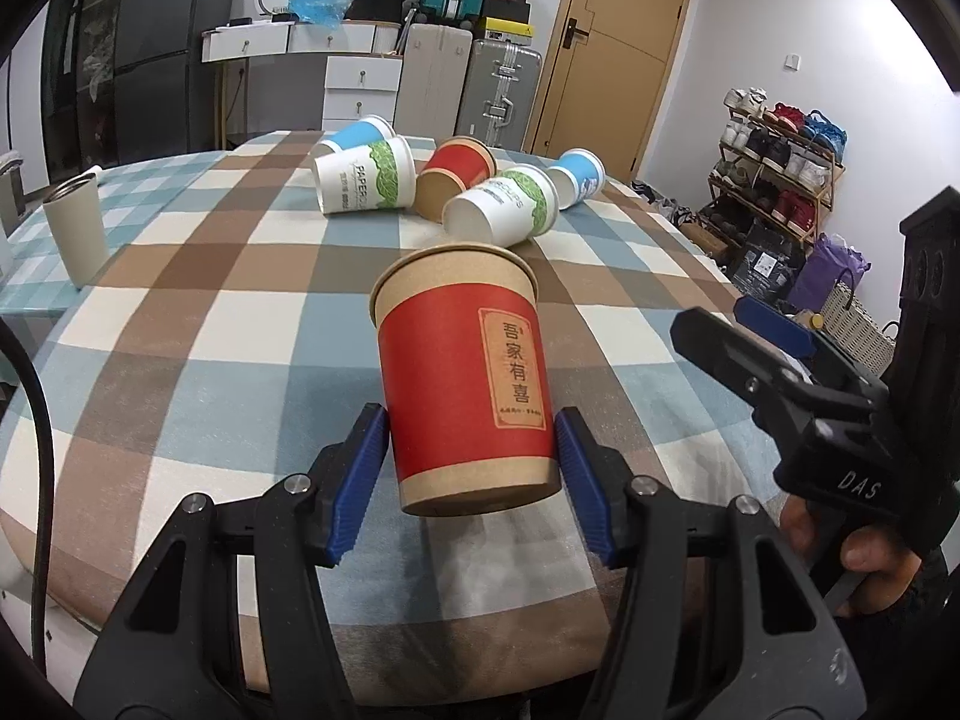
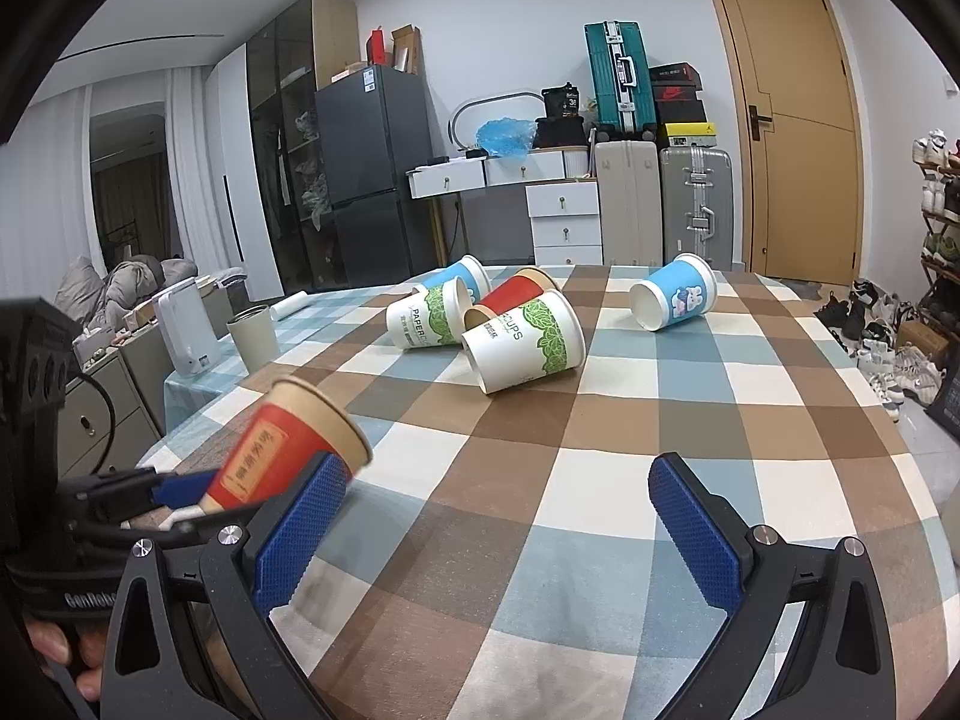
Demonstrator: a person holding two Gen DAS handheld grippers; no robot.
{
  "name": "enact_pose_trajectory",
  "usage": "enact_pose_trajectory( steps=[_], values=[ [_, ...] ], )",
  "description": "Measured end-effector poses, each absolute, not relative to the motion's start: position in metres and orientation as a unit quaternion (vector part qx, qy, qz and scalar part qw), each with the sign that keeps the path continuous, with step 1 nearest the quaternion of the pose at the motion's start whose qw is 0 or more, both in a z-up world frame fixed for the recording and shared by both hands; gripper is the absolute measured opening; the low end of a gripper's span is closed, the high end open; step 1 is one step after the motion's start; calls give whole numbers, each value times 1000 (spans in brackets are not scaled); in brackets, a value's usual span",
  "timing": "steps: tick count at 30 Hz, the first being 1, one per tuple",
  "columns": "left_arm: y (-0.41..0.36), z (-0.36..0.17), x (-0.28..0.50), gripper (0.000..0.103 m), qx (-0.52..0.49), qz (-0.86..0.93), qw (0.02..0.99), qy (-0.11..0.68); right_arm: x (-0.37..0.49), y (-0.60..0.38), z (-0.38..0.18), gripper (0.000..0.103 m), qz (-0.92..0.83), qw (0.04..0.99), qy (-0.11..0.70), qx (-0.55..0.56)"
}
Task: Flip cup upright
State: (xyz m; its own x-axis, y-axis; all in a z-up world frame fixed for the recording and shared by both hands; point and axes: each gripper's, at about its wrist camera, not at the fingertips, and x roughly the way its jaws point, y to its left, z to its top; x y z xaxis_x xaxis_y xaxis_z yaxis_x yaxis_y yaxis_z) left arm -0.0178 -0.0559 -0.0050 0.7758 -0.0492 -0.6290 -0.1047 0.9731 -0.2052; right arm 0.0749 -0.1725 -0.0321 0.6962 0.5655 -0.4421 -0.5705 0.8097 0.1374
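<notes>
Two blue-padded grippers are in my hands over the checked tablecloth (image 2: 540,480). My left gripper (image 1: 471,468) grasps a red-and-kraft paper cup (image 1: 465,372) low on its body, one pad against each side of the red band. The cup is held mouth up, rim away from me, tilted slightly off vertical, and its base hangs clear of the cloth with a shadow beneath. A kraft label with printed characters faces the left wrist camera. In the right wrist view the same cup (image 2: 288,450) appears at the left edge, leaning, partly behind my own left finger.

My right gripper (image 2: 498,534) is released: its pads stand wide apart with only tablecloth between them. From the left wrist view the right gripper (image 1: 780,360) sits off to the right of the held cup, well apart from it.

Farther along the table, five paper cups lie on their sides in a loose group. Nearest is a white cup with a green leaf band (image 2: 525,342), open mouth toward me. Just behind it lies a second red-and-kraft cup (image 2: 510,297), and touching that on the left a second white-and-green cup (image 2: 429,321). A blue cup (image 2: 459,276) lies behind those. Another blue cup (image 2: 675,300) lies apart to the right.

At the far left of the table a beige tumbler (image 1: 75,228) stands upright.
</notes>
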Motion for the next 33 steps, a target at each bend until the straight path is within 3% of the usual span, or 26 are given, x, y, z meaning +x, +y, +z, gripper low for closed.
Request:
enact_pose_trajectory(
  steps=[14,16,18,23,28,33],
  values=[
    [-63,-17,-4,55,-111,2,932,344,77,-174,-33,103,304,922,241,-6],
    [-62,-17,-4,60,-111,1,933,343,77,-174,-33,103,305,922,240,-5],
    [-60,-16,-5,70,-110,-1,934,340,77,-174,-33,103,306,921,239,-3],
    [-52,-11,-8,82,-104,-5,941,323,77,-177,-30,103,308,922,234,2],
    [-41,-5,-6,87,-94,-1,945,314,77,-178,-29,103,307,922,236,2],
    [-28,0,-8,102,-97,-4,949,300,76,-178,-28,103,309,921,235,2]
  ],
)
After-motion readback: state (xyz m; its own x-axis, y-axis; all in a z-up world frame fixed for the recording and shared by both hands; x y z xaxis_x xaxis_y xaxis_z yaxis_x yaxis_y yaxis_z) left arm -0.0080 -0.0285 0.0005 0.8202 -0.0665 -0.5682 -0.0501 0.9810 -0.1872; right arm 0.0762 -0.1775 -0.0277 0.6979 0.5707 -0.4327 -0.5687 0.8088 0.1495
